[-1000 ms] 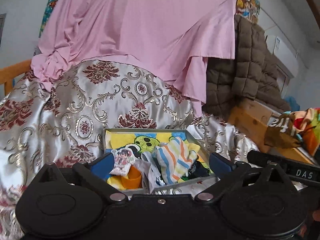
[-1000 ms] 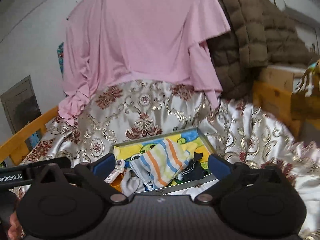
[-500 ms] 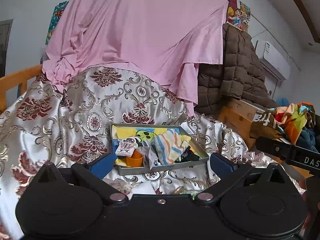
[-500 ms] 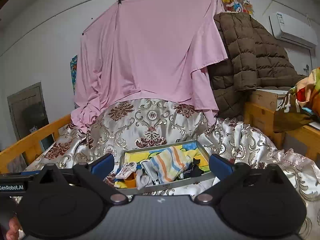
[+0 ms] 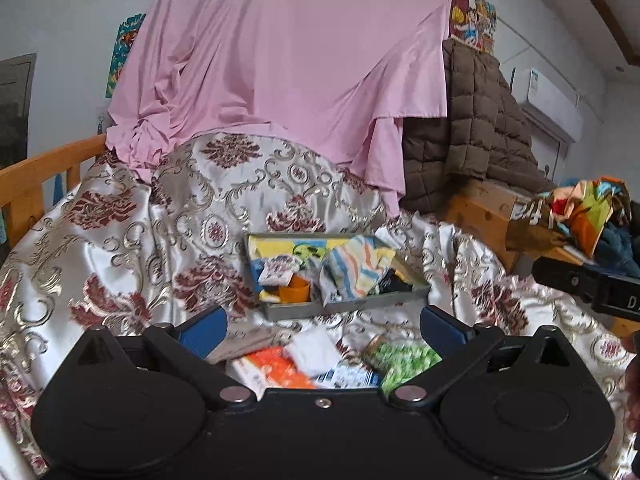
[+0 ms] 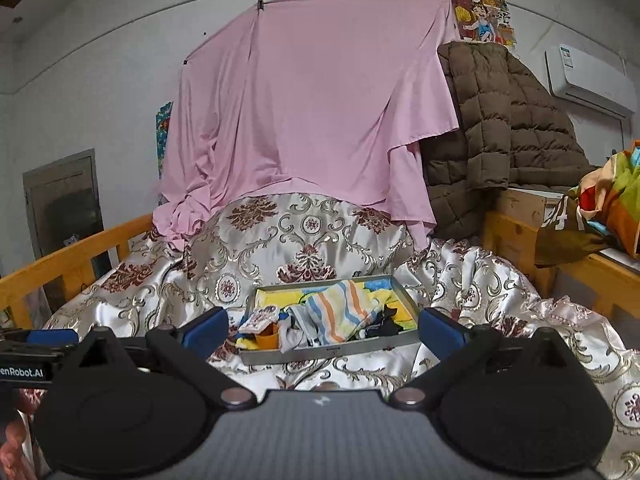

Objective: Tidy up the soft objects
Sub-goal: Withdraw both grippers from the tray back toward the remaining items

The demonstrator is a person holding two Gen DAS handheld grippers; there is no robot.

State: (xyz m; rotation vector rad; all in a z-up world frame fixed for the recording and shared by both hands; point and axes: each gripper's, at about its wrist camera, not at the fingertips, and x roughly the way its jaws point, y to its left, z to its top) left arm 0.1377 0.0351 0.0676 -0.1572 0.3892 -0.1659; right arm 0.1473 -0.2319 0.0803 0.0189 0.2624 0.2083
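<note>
Left wrist view, left to right. Orange wooden bed rail at the far left edge. Silver brocade bedspread with maroon medallions covers the whole bed and rises into a hump at the back. Pink sheet hangs down over the top of the hump.

Left gripper: both blue-padded fingers spread wide apart, nothing between them. On the bedspread in that gap lies a loose cluster of small soft items: an orange-and-white piece, a white folded piece touching it, and a green-and-white patterned piece to the right. All are motion-blurred; I cannot tell what they are.

Beyond the cluster, grey metal tray sits on the bedspread, clear of the fingers. In its left part: a small white printed sock resting on an orange piece. In the middle: striped cloth in blue, orange and yellow, draped over other items. At the right end: a dark piece. Yellow cartoon-print lining visible beneath.

Right of the tray: brown quilted jacket over a wooden unit, then a multicoloured fabric heap at the far right.

Right wrist view. Right gripper: fingers likewise wide apart and empty, held back from the tray, which appears centred between them. The striped cloth lies diagonally across the tray's middle. Air conditioner on the wall, upper right.
</note>
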